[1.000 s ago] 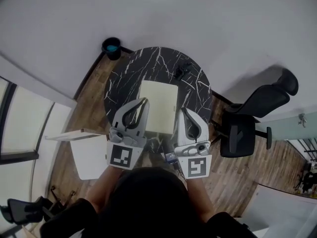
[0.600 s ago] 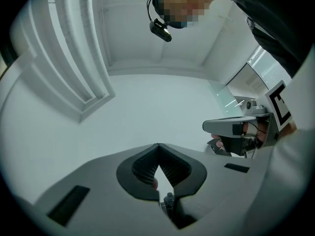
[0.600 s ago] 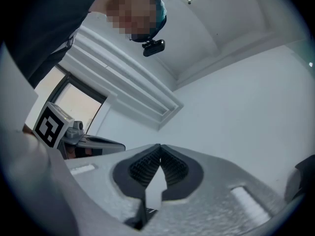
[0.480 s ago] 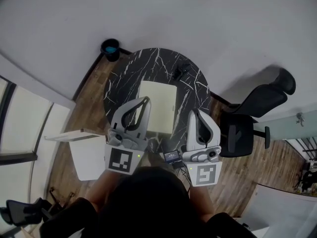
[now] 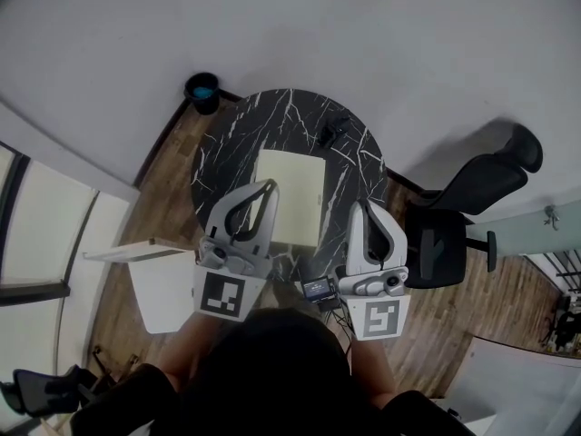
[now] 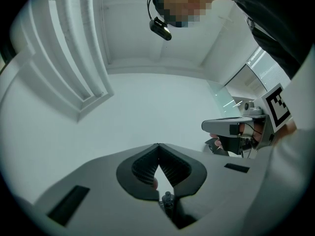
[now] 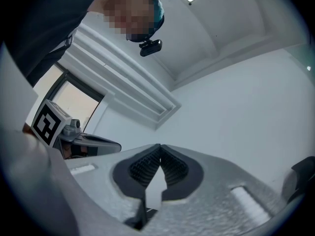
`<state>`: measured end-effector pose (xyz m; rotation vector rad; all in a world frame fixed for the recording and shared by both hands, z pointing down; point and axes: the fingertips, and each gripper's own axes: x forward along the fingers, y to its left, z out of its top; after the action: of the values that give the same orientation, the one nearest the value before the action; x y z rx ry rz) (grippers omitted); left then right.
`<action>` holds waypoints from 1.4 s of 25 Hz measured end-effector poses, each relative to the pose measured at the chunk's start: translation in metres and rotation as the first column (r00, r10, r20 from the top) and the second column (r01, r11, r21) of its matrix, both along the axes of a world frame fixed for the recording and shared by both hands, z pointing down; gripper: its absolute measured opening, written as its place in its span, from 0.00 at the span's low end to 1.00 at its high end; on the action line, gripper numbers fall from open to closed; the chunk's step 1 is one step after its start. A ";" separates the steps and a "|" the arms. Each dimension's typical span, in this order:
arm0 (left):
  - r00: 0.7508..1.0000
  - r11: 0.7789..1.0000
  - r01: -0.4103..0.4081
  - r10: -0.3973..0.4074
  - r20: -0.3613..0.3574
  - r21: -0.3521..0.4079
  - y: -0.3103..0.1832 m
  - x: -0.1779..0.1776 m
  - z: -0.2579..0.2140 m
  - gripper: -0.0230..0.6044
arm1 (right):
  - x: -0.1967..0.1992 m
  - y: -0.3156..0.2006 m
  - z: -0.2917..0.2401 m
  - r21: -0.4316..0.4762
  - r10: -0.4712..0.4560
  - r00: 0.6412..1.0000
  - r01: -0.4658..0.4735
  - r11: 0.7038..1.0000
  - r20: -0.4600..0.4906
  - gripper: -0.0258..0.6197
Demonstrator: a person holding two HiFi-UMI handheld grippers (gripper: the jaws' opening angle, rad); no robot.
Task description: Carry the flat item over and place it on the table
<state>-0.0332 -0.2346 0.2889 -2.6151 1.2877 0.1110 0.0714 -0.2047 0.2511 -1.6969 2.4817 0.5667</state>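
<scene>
Pale-yellow flat item (image 5: 290, 196) lies centred on the marble desk (image 5: 227, 143); right gripper (image 5: 363, 207) has backed off its near-right corner, left gripper (image 5: 267, 187) hangs over its near-left corner, both pairs of fingers (image 6: 172, 167) closed together and empty, so placement looks complete.

The round black marble table (image 5: 227, 143) carries a pale yellow flat sheet (image 5: 290, 193), lying between the two pairs of jaws, and a small dark object (image 5: 334, 130) farther beyond them.
</scene>
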 end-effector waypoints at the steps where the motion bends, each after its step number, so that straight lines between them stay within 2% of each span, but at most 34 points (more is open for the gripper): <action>1: 1.000 1.000 -0.006 0.006 0.000 0.006 0.000 0.002 -0.001 0.05 | -0.001 0.000 0.000 -0.001 -0.004 1.000 0.004 1.000 -0.009 0.04; 35: 1.000 1.000 -0.009 0.009 -0.005 -0.022 -0.011 0.010 0.007 0.05 | 0.002 -0.014 0.008 -0.013 0.025 1.000 -0.026 1.000 -0.009 0.04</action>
<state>-0.0236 -0.2458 0.2962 -2.6411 1.2858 0.1054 0.0735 -0.2187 0.2595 -1.7371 2.4789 0.5629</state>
